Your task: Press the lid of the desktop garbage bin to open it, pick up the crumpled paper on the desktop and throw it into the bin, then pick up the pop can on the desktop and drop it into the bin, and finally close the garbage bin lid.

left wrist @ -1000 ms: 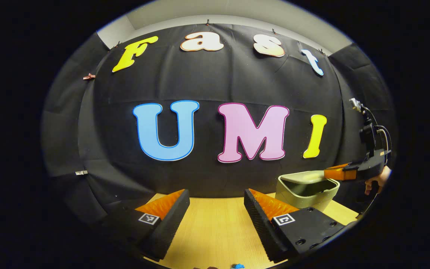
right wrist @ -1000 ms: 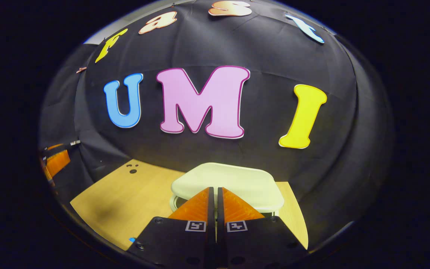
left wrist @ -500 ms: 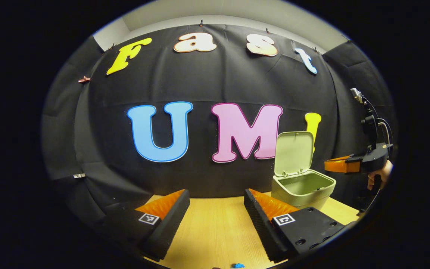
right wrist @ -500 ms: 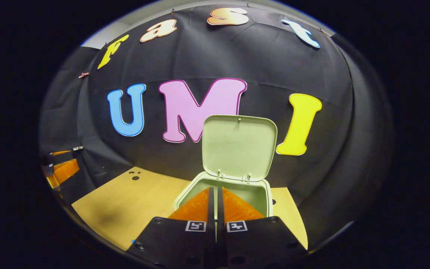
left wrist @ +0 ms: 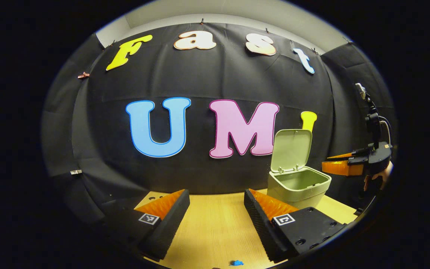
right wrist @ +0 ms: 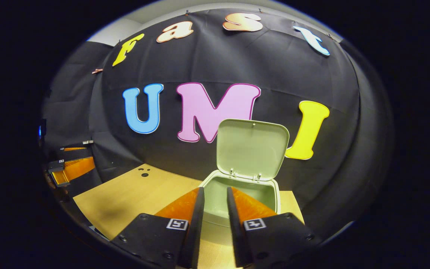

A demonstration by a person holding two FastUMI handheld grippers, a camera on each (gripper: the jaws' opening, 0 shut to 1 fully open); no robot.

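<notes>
Lid [right wrist: 252,149] upright on its rear hinge, bin [right wrist: 239,198] mouth exposed for the paper. We hold the right tongs [right wrist: 214,198] just before the rim, slightly parted, empty; the left tongs [left wrist: 217,203] wait wide open over the surface [left wrist: 215,228]. The left gripper view adds the hand [left wrist: 377,177] holding the right tongs.
</notes>
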